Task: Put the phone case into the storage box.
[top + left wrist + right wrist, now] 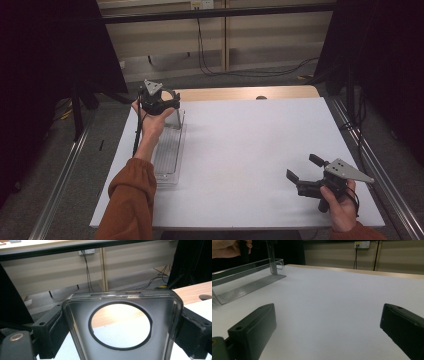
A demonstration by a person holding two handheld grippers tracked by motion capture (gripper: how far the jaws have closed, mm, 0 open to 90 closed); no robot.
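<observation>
A long clear plastic tray (169,150) lies along the left side of the white table (250,140). Its far end wall stands upright and has a round hole. My left gripper (169,102) is shut on that end wall at the table's far left; in the left gripper view the wall (80,312) sits between both jaws of the left gripper (120,332). Whether the tray is lifted off the table I cannot tell. My right gripper (303,167) is held just above the near right of the table, open and holding nothing. In the right gripper view the right gripper (327,327) points across the table toward the tray (249,283).
A wooden tabletop strip (240,93) with a cable hole borders the far edge. Metal rails (60,190) run along the floor on both sides. Cables (210,65) hang from a wall socket beyond the table. Dark curtains stand at both sides.
</observation>
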